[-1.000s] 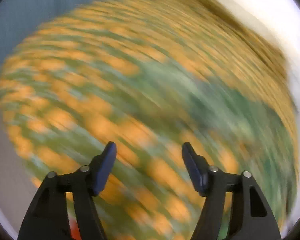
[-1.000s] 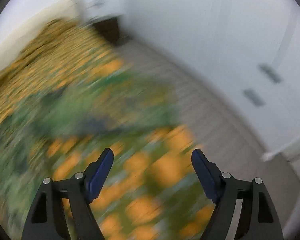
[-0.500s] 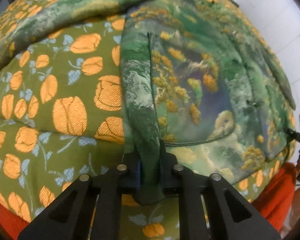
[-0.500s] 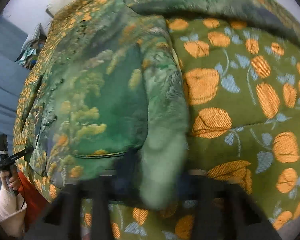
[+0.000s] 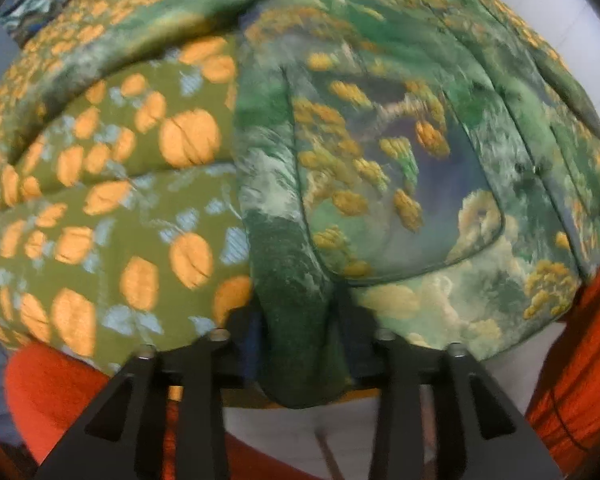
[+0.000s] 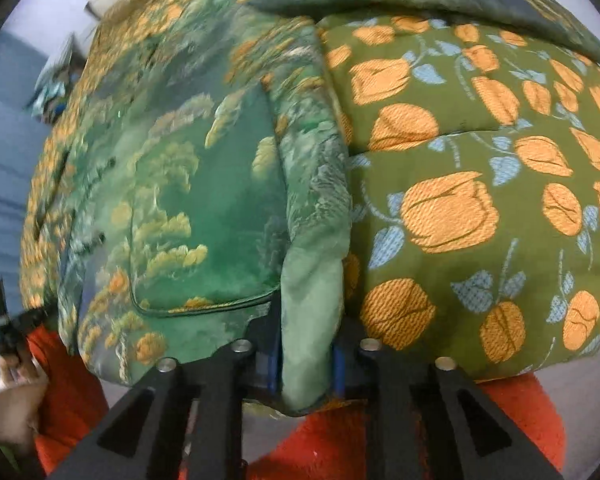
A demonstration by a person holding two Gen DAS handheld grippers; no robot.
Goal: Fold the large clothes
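A large green garment with a painted forest print (image 5: 380, 152) lies spread on a bed. My left gripper (image 5: 300, 344) is shut on the garment's lower left hem corner, a dark green fold bunched between the jaws. My right gripper (image 6: 306, 356) is shut on the opposite hem corner, a pale green fold of the same garment (image 6: 204, 200). A rounded patch pocket (image 5: 400, 208) shows near each held corner. Both corners are lifted off the bed edge.
The bed is covered by an olive quilt with orange tulips (image 5: 120, 208), also in the right wrist view (image 6: 480, 184). The person's red trousers (image 6: 72, 384) are at the bed's near edge. The other hand (image 6: 8, 396) holds a gripper handle at lower left.
One second ago both grippers were open and sweeping over the bed. They then closed on the hem corners. Since half a second ago both have pulled back toward the bed's near edge with the hem.
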